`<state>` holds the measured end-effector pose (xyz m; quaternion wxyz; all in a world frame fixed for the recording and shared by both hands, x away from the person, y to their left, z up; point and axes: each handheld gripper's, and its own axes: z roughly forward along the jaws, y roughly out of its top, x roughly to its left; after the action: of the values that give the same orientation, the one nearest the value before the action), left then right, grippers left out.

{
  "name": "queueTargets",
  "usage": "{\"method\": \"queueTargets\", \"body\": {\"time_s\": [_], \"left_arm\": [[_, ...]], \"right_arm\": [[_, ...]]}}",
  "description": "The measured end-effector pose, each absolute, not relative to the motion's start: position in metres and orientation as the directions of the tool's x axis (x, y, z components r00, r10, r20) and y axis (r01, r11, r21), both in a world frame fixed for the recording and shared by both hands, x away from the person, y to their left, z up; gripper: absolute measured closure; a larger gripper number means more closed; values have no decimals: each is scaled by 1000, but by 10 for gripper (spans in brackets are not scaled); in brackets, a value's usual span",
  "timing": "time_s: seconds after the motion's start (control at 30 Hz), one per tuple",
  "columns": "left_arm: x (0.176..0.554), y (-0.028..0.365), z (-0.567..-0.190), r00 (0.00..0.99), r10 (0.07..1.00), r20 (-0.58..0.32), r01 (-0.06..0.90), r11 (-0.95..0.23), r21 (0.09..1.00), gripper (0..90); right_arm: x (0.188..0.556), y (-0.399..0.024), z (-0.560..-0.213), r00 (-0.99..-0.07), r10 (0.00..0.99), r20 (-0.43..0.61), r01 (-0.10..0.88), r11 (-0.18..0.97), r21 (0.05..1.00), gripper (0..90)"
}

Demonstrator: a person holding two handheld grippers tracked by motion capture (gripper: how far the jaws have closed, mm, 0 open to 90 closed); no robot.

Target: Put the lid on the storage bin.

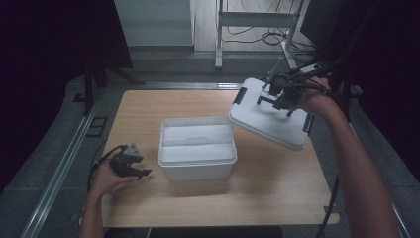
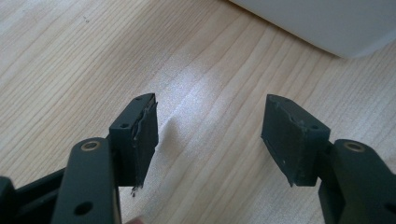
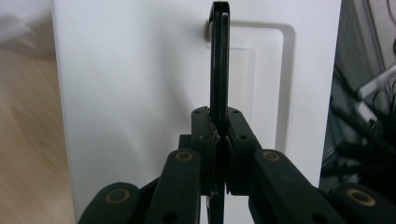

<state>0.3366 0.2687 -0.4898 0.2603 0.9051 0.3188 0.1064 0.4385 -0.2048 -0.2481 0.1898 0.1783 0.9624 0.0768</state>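
A white plastic box [image 1: 197, 166] stands open in the middle of the wooden table [image 1: 267, 188]. Its white lid [image 1: 267, 124] hangs tilted in the air to the right of the box, with black clips at its ends. My right gripper [image 1: 277, 96] is shut on the lid's black handle [image 3: 219, 60], which stands upright between the jaws. My left gripper [image 1: 141, 172] rests low at the table's left front, just left of the box. Its jaws stand open over bare wood [image 2: 210, 135], with nothing between them. A corner of the box [image 2: 327, 23] is in the left gripper view.
The floor beyond the table's far edge holds a metal stand [image 1: 257, 20] and loose cables [image 1: 277, 37]. A dark screen [image 1: 322, 20] stands at the back right. Bare tabletop lies in front of the box and to its right.
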Motion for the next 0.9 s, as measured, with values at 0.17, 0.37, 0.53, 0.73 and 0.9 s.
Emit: {"method": "queueTargets", "body": {"time_s": [0.17,0.37,0.53,0.73,0.9], "left_arm": [[336,269,-492,773,634,25,526,-662,534,364],[335,271,-493,771,636,34,519,-658,546,369],[335,272,-495,765,643,30,526,-651,548,374],[334,272,-495,767,641,30,525,-654,546,374],[334,272,-495,769,638,30,524,-657,543,374]], "right_arm": [[432,-164,-246,-900,291,-325,227,948,222,841],[427,-117,-254,-936,185,-301,113,964,241,841],[424,-85,-260,-954,124,-274,51,964,261,841],[421,-56,-270,-962,71,-263,4,969,249,841],[418,-38,-280,-968,38,-246,-26,968,251,841]]}}
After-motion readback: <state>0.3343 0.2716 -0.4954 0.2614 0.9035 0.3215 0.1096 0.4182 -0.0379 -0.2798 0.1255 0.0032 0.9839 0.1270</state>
